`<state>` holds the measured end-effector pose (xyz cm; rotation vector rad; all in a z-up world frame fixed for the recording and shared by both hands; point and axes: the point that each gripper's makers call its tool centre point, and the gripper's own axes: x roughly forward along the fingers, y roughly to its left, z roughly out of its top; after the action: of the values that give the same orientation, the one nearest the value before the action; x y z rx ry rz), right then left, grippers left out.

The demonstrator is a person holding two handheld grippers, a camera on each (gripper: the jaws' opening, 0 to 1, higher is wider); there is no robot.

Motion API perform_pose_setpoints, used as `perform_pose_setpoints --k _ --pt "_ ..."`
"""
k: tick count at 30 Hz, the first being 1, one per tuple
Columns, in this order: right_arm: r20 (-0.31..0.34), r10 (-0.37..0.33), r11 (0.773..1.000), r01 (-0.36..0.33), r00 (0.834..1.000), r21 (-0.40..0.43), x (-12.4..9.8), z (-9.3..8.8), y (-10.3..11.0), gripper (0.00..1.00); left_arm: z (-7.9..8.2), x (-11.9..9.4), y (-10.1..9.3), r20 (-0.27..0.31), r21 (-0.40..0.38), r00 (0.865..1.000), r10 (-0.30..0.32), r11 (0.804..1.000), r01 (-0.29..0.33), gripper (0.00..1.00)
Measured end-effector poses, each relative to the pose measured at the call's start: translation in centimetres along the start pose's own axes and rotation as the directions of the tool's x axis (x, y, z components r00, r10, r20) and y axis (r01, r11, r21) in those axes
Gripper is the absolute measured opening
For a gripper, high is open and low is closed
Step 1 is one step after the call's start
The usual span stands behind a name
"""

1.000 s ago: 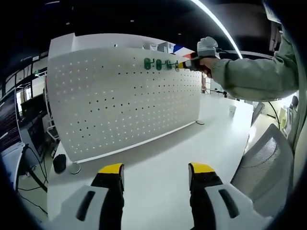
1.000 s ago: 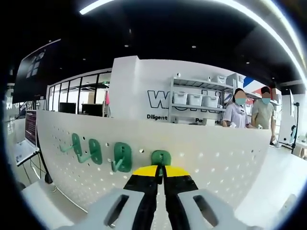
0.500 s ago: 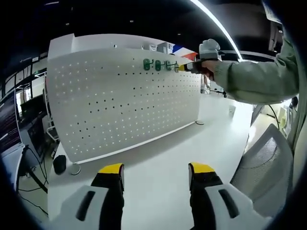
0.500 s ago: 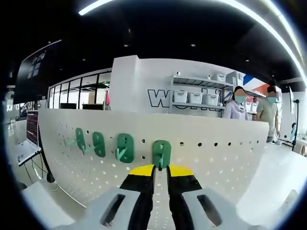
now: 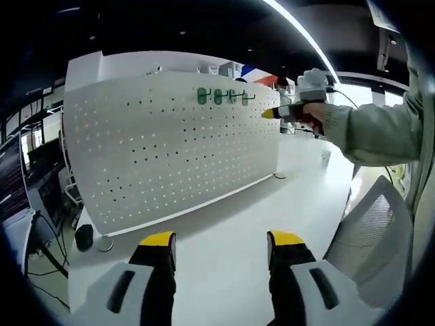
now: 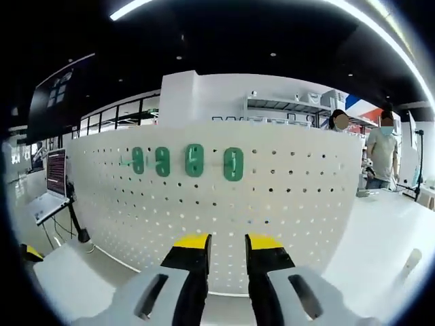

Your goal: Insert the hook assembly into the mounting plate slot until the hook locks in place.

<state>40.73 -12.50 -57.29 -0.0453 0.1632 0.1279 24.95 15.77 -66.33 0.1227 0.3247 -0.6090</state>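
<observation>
Four green hooks (image 6: pixel 233 164) sit in a row along the top of the pegboard (image 6: pixel 285 204). Right gripper (image 6: pixel 227 242) faces the board, off the hooks, fingers slightly apart, empty. Left gripper (image 5: pixel 219 239) low over the desk (image 5: pixel 224 217), fingers wide apart, empty.

White table (image 5: pixel 224 238) carried upright white pegboard (image 5: pixel 170 149) on round feet; small black obj (image 5: pixel 84 235) lay by left foot.
</observation>
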Motion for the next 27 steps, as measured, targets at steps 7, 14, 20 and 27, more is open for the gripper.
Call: perform_pose_setpoints --k 7,14,20,27 --pt "-0.035 0.06 0.998 -0.06 0.998 0.0 -2.9 -2.0 2.0 0.23 0.4 -0.2 -0.5 0.008 0.01 1.0 -0.004 1.0 0.004 0.56" --pt "-0.05 0.117 0.993 -0.117 0.992 -0.007 -5.9 -3.6 4.1 0.3 1.1 -0.4 -1.1 0.028 0.02 1.0 -0.008 1.0 0.007 0.56" --pt "-0.067 0.159 0.987 -0.16 0.985 -0.015 -8.6 -4.9 5.3 0.32 1.8 -0.6 -1.7 0.045 0.035 0.999 -0.016 0.999 0.015 0.55" --pt "-0.082 0.188 0.982 -0.189 0.979 0.006 -11.9 -6.1 6.3 0.36 2.1 -1.0 -2.6 0.053 0.046 0.998 -0.026 0.999 0.024 0.55"
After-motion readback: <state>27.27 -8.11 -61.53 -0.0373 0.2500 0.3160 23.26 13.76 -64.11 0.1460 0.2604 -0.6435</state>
